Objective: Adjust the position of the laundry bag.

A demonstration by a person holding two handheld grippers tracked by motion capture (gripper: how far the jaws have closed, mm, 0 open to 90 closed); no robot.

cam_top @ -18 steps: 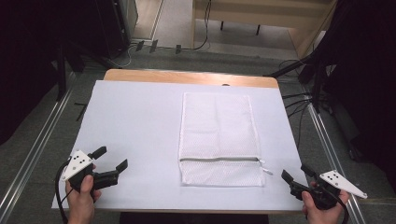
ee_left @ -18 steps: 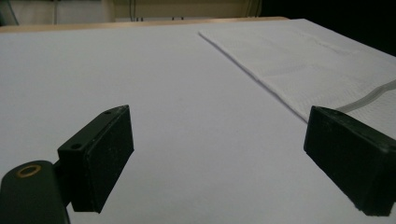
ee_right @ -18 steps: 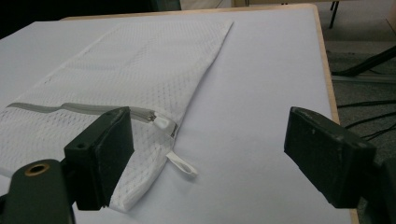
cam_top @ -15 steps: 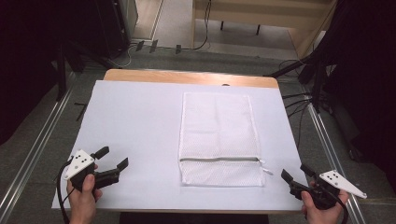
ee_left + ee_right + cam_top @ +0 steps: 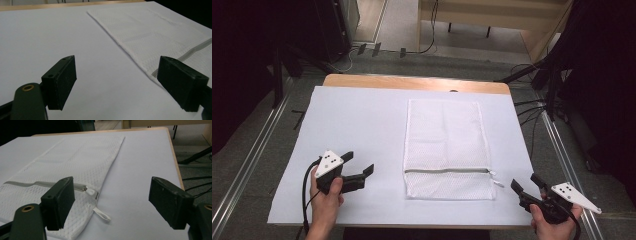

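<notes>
A flat white mesh laundry bag (image 5: 446,145) lies on the white table cover, its grey zipper (image 5: 447,170) running across near the front end. The zipper pull (image 5: 88,190) and a small white loop (image 5: 102,214) sit at the bag's right corner. My left gripper (image 5: 359,166) is held open above the sheet, left of the bag (image 5: 155,37), nothing between its jaws. At the front right corner my right gripper (image 5: 527,184) is open too, just right of the bag's (image 5: 75,162) zipper end.
The white sheet (image 5: 357,125) covers a wooden table whose bare edge (image 5: 412,82) shows at the back. Metal rails (image 5: 247,165) run along both sides on the floor. Cables (image 5: 532,107) lie to the right, and dark equipment stands at the back left.
My left gripper has shifted slightly to the right, toward the bag. The right gripper and the bag have stayed in place.
</notes>
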